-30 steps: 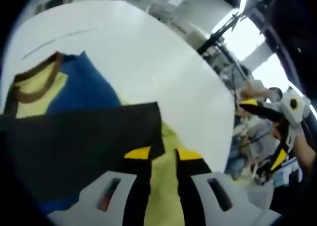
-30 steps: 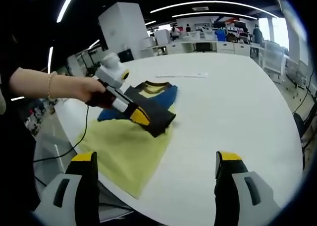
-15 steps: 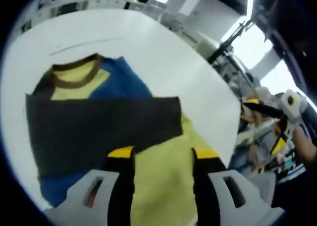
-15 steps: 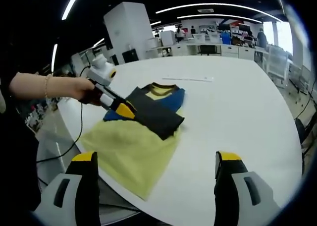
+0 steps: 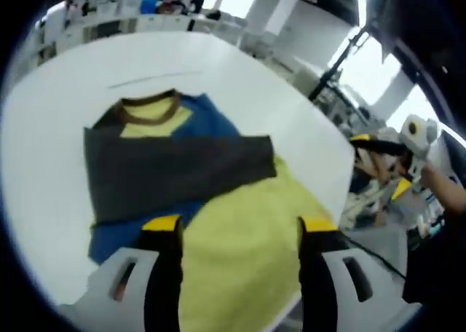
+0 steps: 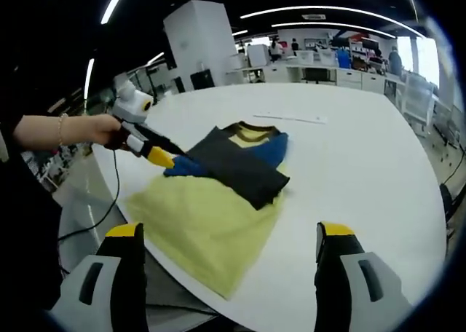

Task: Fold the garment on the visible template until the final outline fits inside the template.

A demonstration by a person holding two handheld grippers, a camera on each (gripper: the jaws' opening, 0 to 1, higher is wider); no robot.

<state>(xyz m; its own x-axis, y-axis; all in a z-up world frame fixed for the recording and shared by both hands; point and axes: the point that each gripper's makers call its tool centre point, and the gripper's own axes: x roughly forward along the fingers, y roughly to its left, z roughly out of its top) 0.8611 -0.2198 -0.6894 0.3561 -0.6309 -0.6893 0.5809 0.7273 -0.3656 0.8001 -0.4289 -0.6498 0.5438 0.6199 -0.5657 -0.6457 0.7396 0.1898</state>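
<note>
We see the garment [image 6: 218,183] lying partly folded on the white table [image 6: 364,164], close to the table's near edge. A dark sleeve [image 5: 175,175] is laid across the blue chest below the brown collar [image 5: 149,110], probably to narrow the outline. The yellow lower half [image 5: 247,237] is spread flat toward the table edge, not yet folded. No template outline is visible to us on the table. Left gripper [image 5: 237,234] hangs over the yellow half, jaws apart, gripping nothing. Right gripper [image 6: 229,248] sits off the table edge, well apart from the garment, jaws wide and empty. We judge the hem fold comes next.
</note>
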